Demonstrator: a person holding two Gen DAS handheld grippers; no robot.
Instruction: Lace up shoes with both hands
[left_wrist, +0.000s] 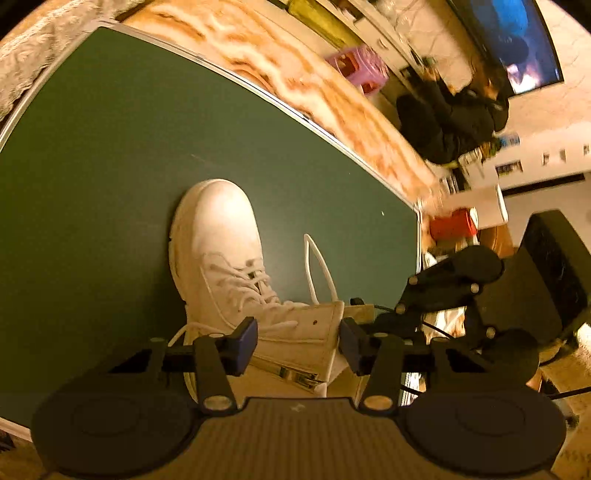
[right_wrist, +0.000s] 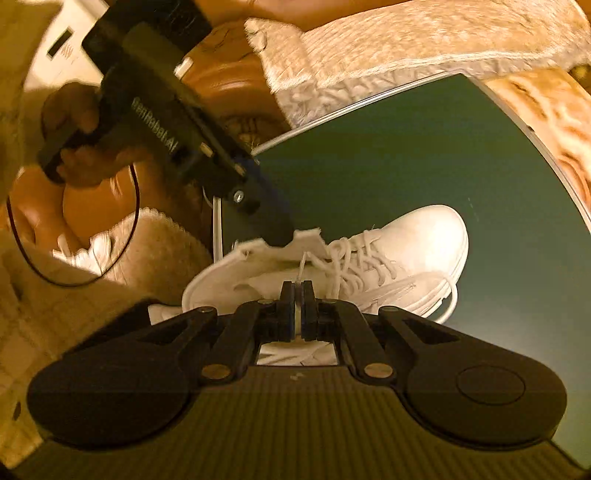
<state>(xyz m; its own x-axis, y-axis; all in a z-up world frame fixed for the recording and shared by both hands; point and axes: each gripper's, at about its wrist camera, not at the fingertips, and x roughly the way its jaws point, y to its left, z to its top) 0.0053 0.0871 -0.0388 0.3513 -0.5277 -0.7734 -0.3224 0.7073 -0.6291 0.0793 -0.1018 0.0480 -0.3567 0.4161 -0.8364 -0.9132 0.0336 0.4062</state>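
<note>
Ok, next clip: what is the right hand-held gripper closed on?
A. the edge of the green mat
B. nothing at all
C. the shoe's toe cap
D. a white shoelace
D: in the right wrist view, the right hand-held gripper has its jaws pressed together on a thin white shoelace that runs up from the white shoe.
</note>
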